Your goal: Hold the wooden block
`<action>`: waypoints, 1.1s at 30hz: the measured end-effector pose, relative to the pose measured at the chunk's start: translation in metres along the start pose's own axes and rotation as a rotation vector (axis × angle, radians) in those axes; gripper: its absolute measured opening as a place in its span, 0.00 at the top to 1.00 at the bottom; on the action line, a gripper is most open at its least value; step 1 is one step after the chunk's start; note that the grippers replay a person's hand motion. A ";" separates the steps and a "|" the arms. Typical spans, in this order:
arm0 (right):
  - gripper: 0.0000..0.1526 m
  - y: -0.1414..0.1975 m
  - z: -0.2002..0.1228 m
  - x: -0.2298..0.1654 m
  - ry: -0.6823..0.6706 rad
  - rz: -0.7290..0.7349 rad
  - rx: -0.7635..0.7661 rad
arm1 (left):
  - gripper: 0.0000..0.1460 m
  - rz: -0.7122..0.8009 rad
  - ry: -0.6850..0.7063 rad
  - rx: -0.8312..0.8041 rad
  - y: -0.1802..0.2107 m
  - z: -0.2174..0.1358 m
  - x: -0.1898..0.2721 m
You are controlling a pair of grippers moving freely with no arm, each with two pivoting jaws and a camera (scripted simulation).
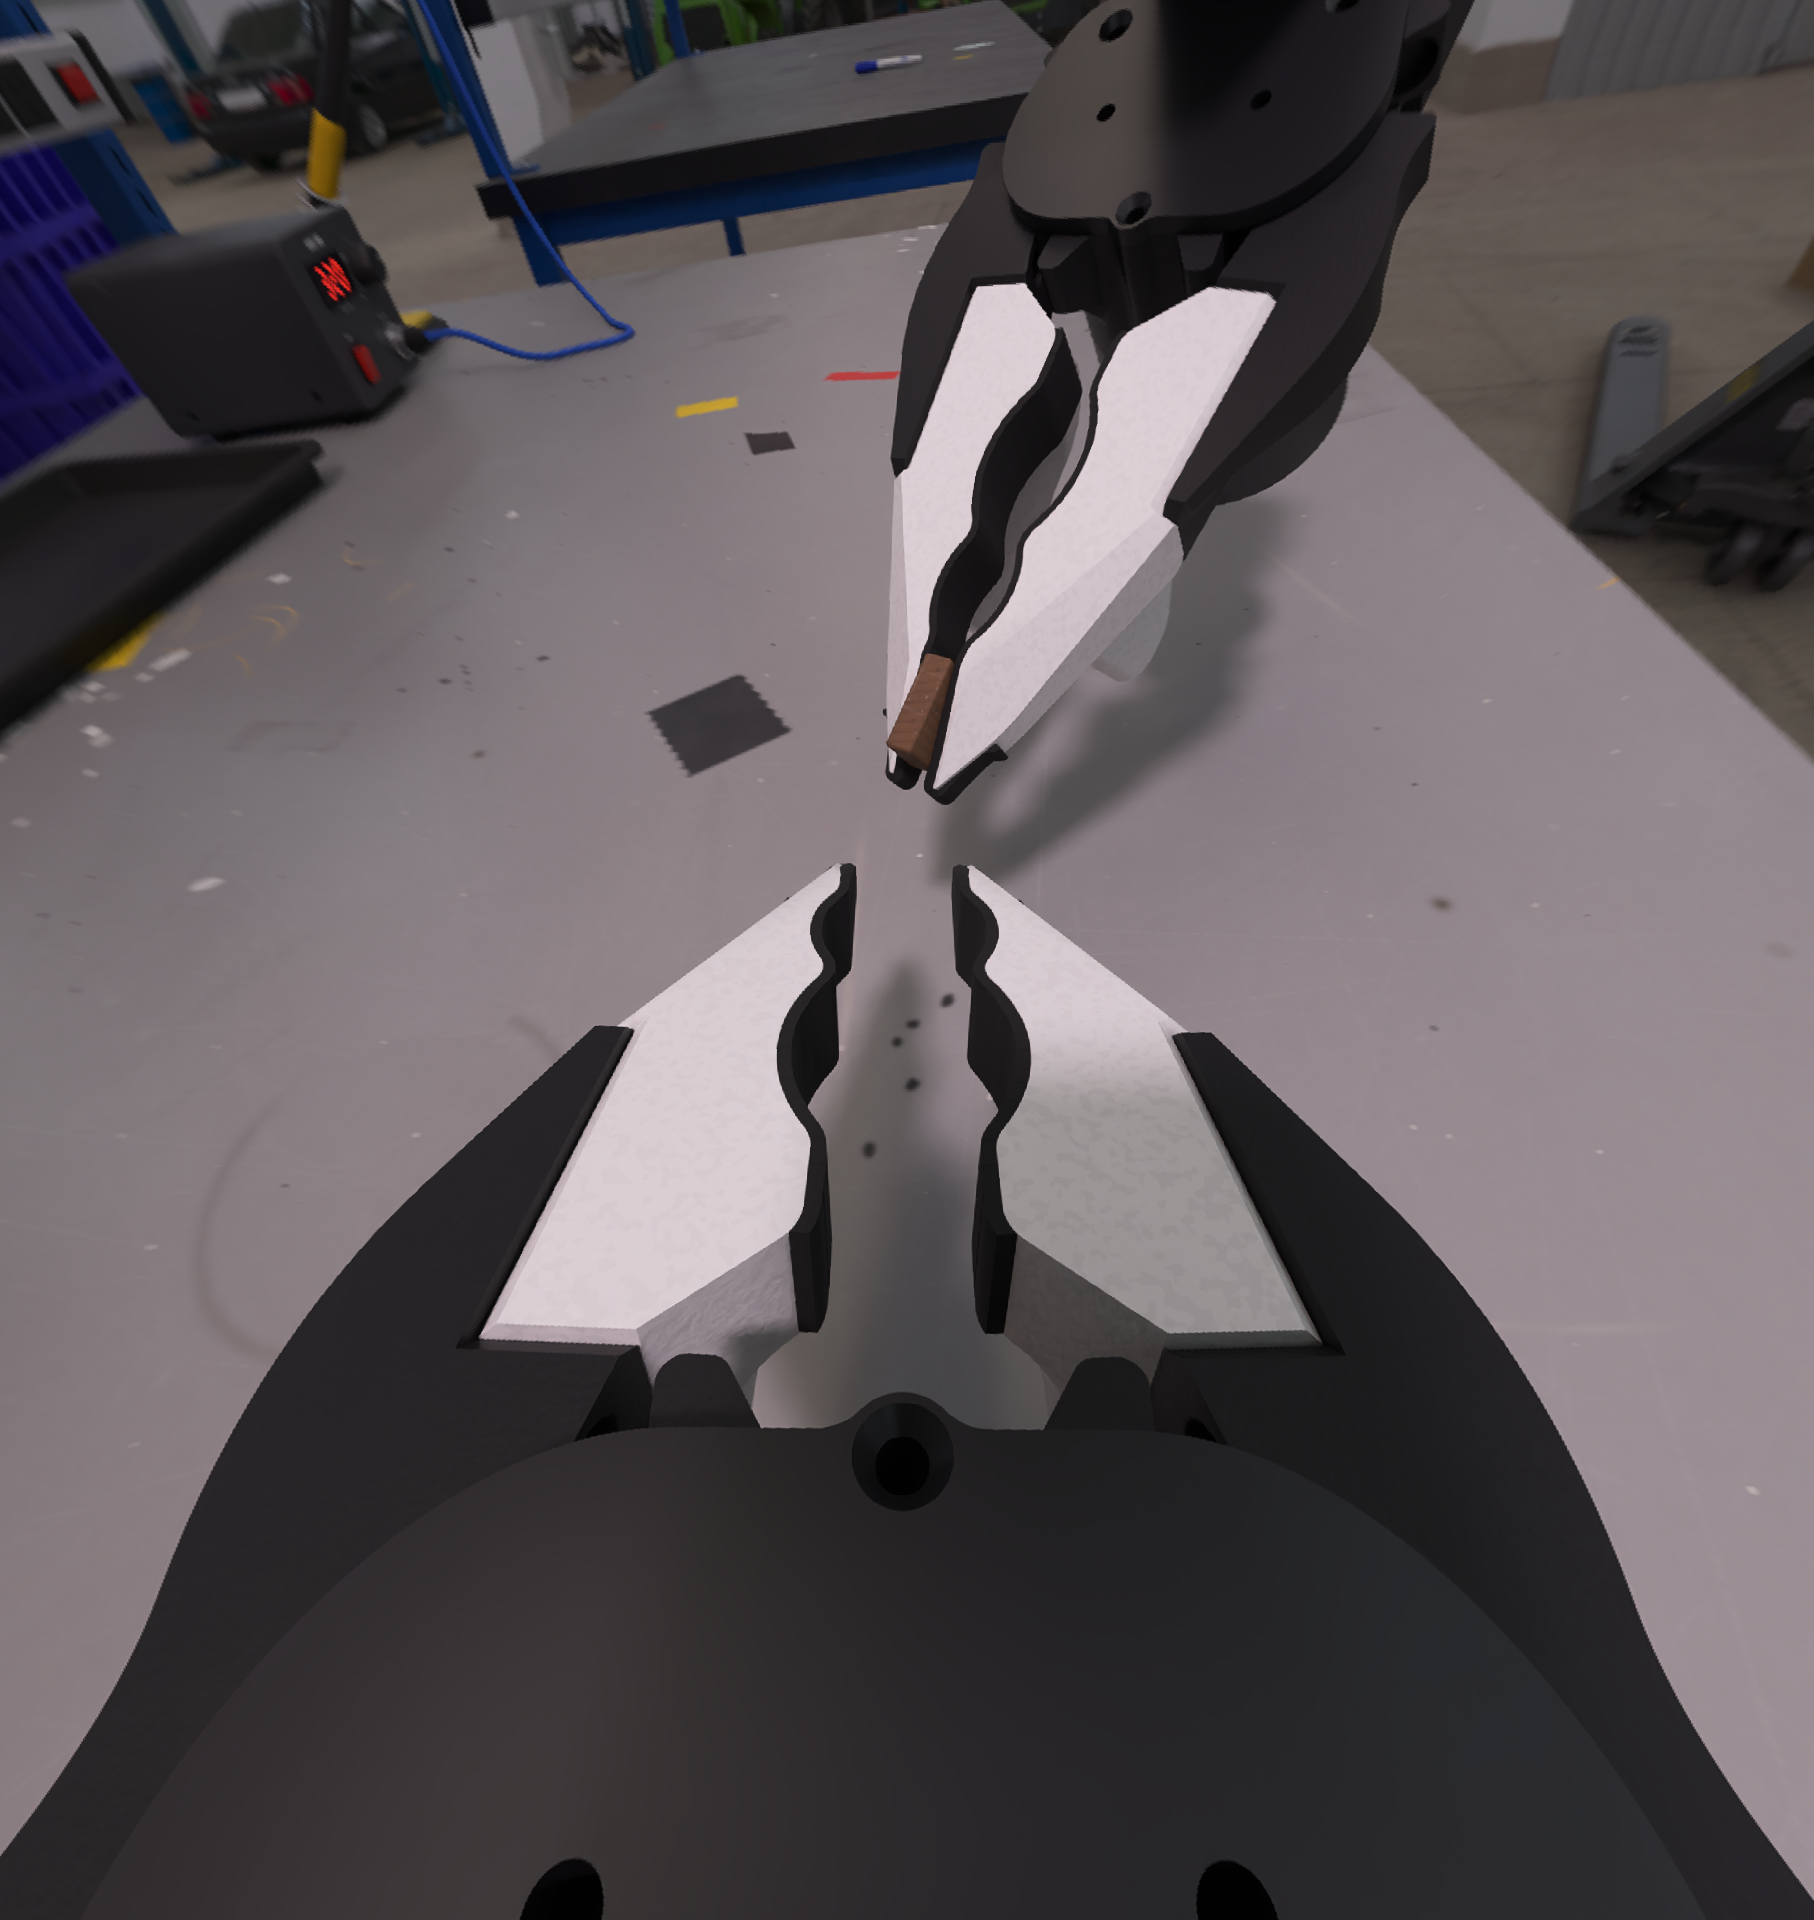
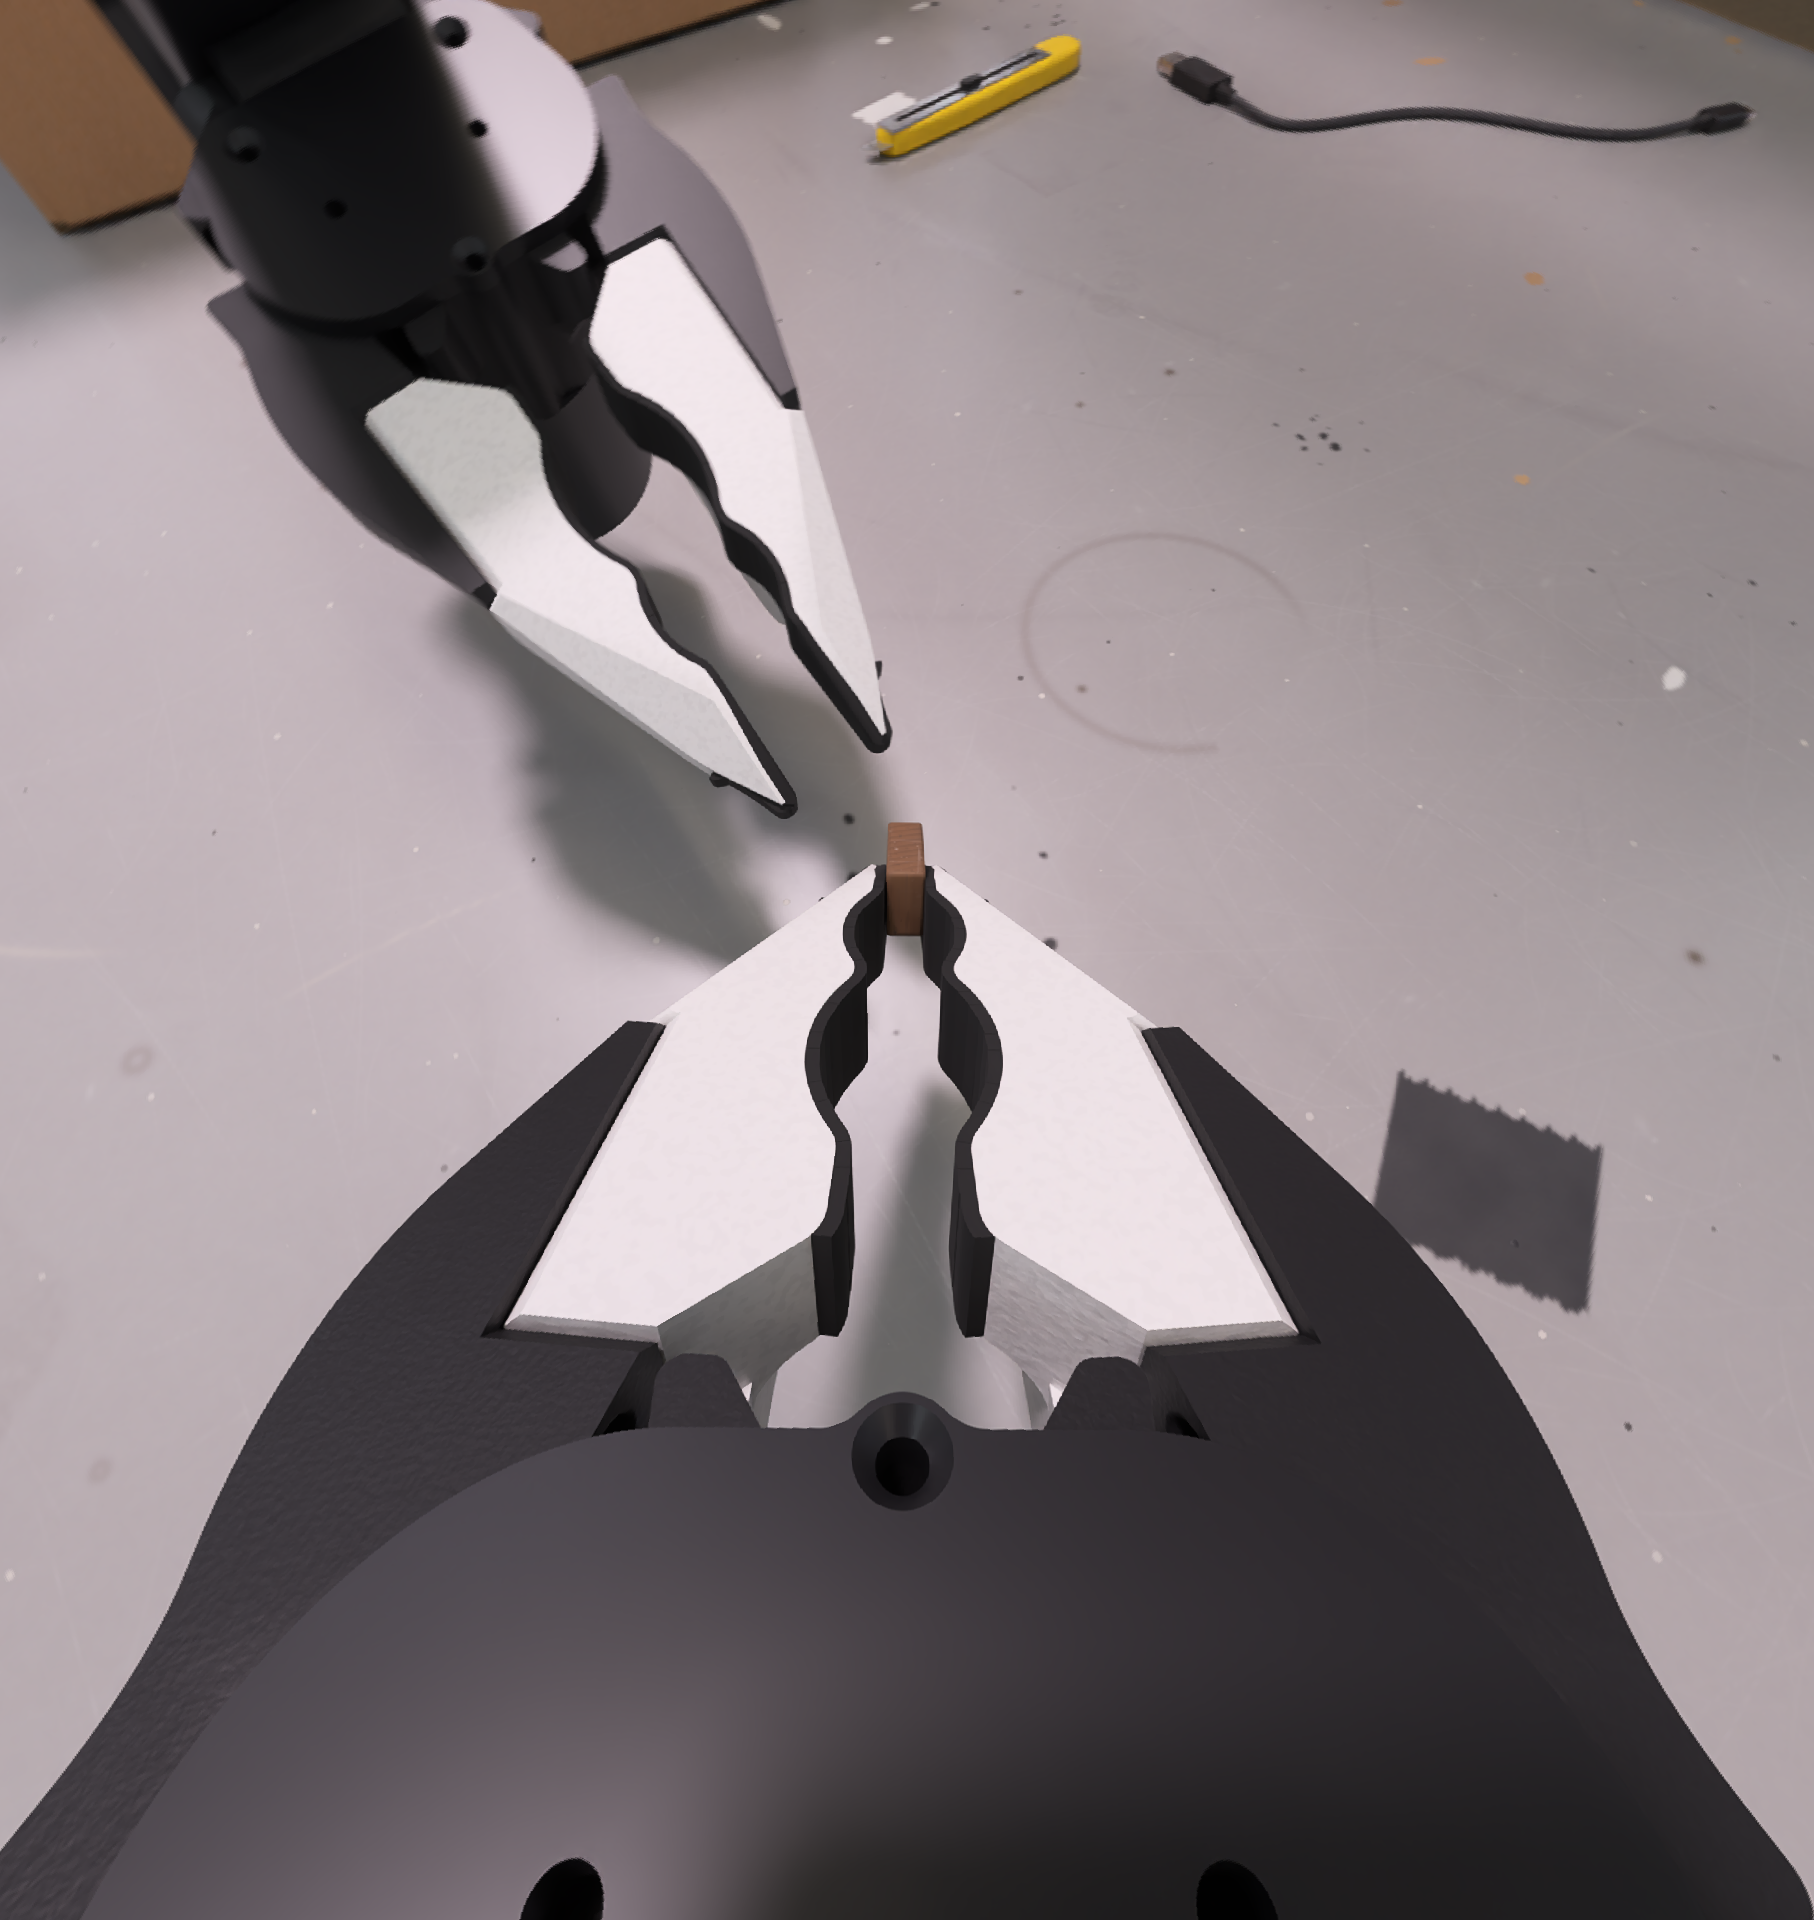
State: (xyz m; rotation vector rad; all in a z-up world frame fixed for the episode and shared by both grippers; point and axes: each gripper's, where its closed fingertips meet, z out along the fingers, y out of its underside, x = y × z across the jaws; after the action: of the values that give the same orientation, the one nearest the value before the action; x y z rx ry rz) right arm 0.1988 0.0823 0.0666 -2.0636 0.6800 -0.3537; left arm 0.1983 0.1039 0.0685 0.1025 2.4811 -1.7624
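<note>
The wooden block (image 2: 904, 878) is a small thin brown piece pinched between the tips of my right gripper (image 2: 904, 883), held above the grey table. In the left wrist view the block (image 1: 922, 707) shows at the tips of that right gripper (image 1: 924, 774), which points down toward me. My left gripper (image 1: 903, 873) is open and empty, its tips a short way in front of the block and apart from it. In the right wrist view the left gripper (image 2: 835, 774) hangs open just beyond the block, up and to the left.
A black box with a red display (image 1: 248, 317) and a blue cable (image 1: 560, 281) stand at the far left, with a dark tray (image 1: 103, 561) nearer. A yellow utility knife (image 2: 976, 94), a black cable (image 2: 1454, 109) and cardboard (image 2: 51, 114) lie beyond. Dark tape patches (image 1: 718, 722) mark the grey table (image 2: 1402, 416).
</note>
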 end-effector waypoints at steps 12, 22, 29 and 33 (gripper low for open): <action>0.97 -0.007 -0.002 -0.003 0.012 -0.019 0.014 | 0.93 0.038 -0.032 0.094 -0.014 -0.009 -0.003; 0.97 -0.009 -0.007 -0.012 -0.047 -0.092 0.024 | 0.98 0.010 0.045 0.086 -0.010 -0.011 0.002; 0.97 -0.010 -0.009 -0.016 -0.063 -0.121 0.025 | 0.95 0.005 0.075 0.068 -0.007 -0.011 0.005; 0.97 -0.010 -0.009 -0.018 -0.073 -0.141 0.020 | 0.96 0.010 0.109 0.067 -0.007 -0.010 0.010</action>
State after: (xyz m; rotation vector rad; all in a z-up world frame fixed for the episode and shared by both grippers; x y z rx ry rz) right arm 0.1831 0.0906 0.0802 -2.1004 0.4864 -0.3618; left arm 0.1870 0.1112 0.0769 0.2204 2.4895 -1.8851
